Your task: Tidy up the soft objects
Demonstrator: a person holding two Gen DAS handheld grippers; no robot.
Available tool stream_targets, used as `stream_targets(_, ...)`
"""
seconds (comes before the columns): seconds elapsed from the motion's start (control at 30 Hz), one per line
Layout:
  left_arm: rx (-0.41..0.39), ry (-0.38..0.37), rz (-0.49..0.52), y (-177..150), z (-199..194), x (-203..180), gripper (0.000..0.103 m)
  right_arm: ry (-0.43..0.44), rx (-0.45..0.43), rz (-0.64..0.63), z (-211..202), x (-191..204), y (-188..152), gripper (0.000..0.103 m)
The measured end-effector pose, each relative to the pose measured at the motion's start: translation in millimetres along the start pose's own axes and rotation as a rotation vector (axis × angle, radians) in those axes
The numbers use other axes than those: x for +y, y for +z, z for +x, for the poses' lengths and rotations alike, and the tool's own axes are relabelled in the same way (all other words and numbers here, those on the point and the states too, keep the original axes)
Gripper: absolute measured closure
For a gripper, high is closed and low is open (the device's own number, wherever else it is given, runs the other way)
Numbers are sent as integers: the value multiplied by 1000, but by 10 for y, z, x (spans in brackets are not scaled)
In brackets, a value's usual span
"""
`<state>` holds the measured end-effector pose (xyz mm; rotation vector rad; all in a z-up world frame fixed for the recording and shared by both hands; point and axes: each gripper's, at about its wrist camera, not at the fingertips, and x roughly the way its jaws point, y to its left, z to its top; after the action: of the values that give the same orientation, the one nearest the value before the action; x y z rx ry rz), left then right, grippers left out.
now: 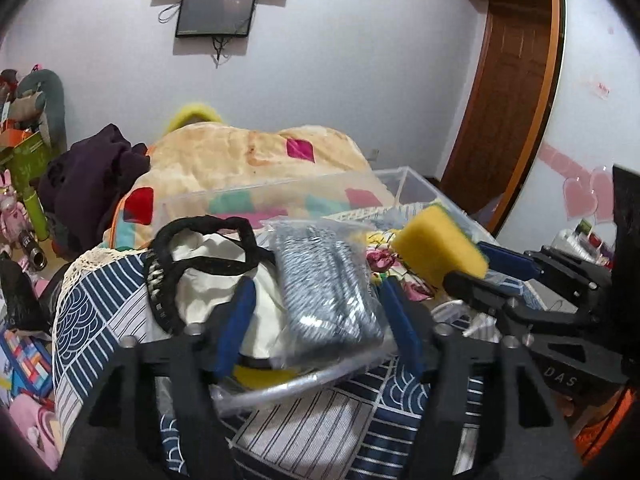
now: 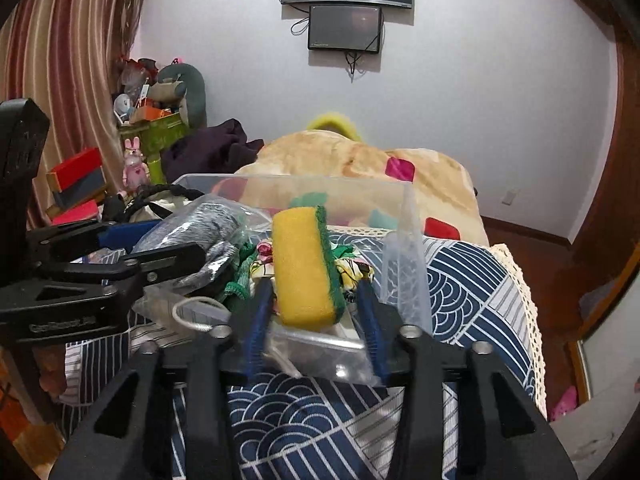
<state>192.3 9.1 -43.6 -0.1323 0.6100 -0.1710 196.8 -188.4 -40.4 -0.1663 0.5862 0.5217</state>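
Observation:
My left gripper (image 1: 318,296) is shut on a clear plastic bag of grey-and-white striped fabric (image 1: 324,280) and holds it up. The bag also shows in the right wrist view (image 2: 200,224). My right gripper (image 2: 314,284) is shut on a yellow sponge with a green scouring side (image 2: 306,268), held upright; it shows in the left wrist view (image 1: 440,246). A white cloth bag with black braided handles (image 1: 212,264) lies left of the striped bag. A clear plastic bin (image 2: 404,256) stands behind both grippers.
The work surface is a blue-and-white patterned cloth (image 2: 460,288). Behind it lies a beige blanket with coloured squares (image 1: 256,156) and dark purple clothing (image 1: 92,176). Floral and green cloth pieces (image 2: 256,260) lie beside the sponge. Toys and boxes (image 2: 156,120) crowd the left wall.

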Motion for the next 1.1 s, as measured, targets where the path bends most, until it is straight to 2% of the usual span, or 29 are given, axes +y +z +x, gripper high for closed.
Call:
stream_targets(0.1, -22, -14, -18, -8, -161, 10, 36, -18, -9, -13, -75, 13, -10, 54)
stream_targets(0.27, -116, 3, -16, 2, -558, -27, 36, -31, -68, -27, -333, 37, 26, 53)
stream_targets(0.4, -205, 26, 28, -33, -896, -150, 36, -13, -127, -27, -567, 68, 58, 52)
stream_targets(0.57, -265, 9, 39, -135, -1246, -263, 33, 20, -190, -15, -840, 134, 42, 51)
stream_targets(0.63, -287, 14, 41, -189, -1342, -301, 23, 24, -214, -11, -928, 158, 21, 42)
stream_targets(0.7, -306, 8, 43, -245, -1417, -353, 18, 27, -240, -9, -1012, 182, -22, 29)
stream_targets(0.8, -333, 25, 61, -315, -1486, -413, 15, 28, -269, 10, -1073, 188, -64, 23)
stream_targets(0.9, -361, 38, 59, -398, -1568, -429, 7, 21, -281, 19, -1080, 195, -92, 19)
stream_targets(1.1, -375, 59, 68, -455, -1581, -454, 4, -12, -319, 15, -1120, 240, -178, 9)
